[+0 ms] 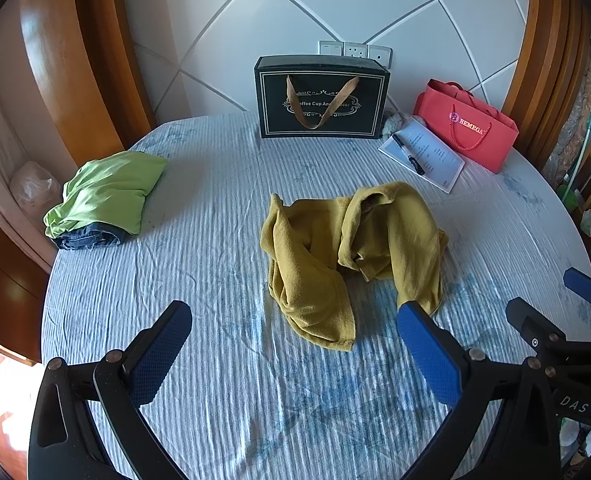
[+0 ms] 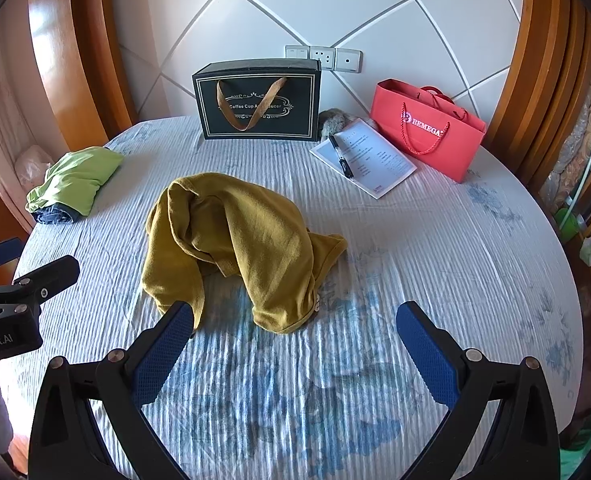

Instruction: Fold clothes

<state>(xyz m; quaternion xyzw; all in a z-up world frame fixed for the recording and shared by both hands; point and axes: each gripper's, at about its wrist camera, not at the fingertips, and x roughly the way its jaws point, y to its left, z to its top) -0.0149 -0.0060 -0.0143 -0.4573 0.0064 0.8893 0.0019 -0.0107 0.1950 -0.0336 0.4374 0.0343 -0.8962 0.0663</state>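
Note:
A crumpled mustard-yellow garment [image 1: 347, 248] [image 2: 239, 240] lies bunched in the middle of the round table. My left gripper [image 1: 295, 320] hovers just in front of it, open, nothing between its blue pads. My right gripper [image 2: 295, 320] is also open and empty, close to the garment's near edge. Folded green clothing [image 1: 107, 188] [image 2: 75, 178] rests on folded denim [image 1: 89, 238] at the table's far left. Each gripper shows at the edge of the other's view: the right gripper [image 1: 547, 300] at the right, the left gripper [image 2: 35, 264] at the left.
The table [image 1: 215, 360] wears a striped white-blue cloth. At the back stand a black gift box [image 1: 321, 98] [image 2: 259, 100] and a red paper bag [image 1: 469, 126] [image 2: 427, 128]. A sheet with a pen [image 1: 423, 156] [image 2: 365, 158] lies between them. Wooden panels flank the tiled wall.

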